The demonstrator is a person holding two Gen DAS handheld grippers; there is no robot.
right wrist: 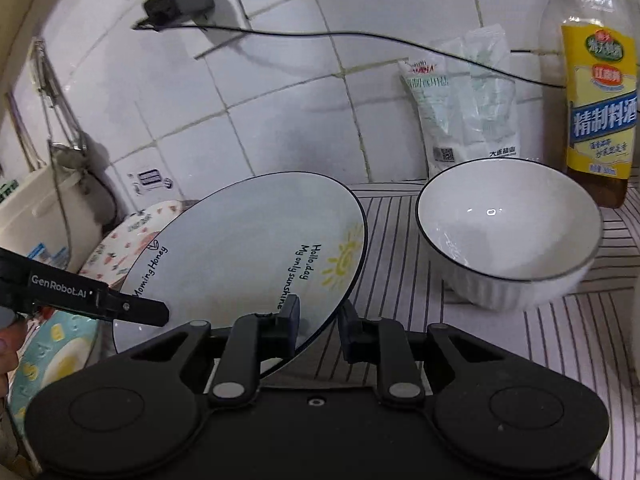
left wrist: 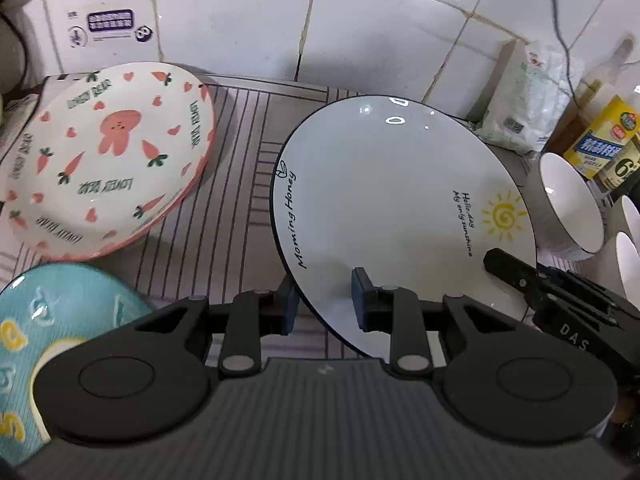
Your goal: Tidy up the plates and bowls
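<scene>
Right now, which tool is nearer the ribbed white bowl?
Right. The right tool, clamped on the sun plate's rim, sits just left of the bowl. The left tool grips the plate's opposite edge, farther away.

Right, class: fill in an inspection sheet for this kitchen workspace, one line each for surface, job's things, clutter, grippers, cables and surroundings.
Surface: striped mat over the counter.
Job's things: sun plate lifted and tilted; carrot plate and blue plate to its left; white bowl to its right, more bowls partly in view behind.
Clutter: bottle and salt bags against the wall.
Grippers: left gripper and right gripper each shut on the sun plate's rim.
Cables: black cable running from a wall adapter.
Surroundings: white tiled wall.
</scene>
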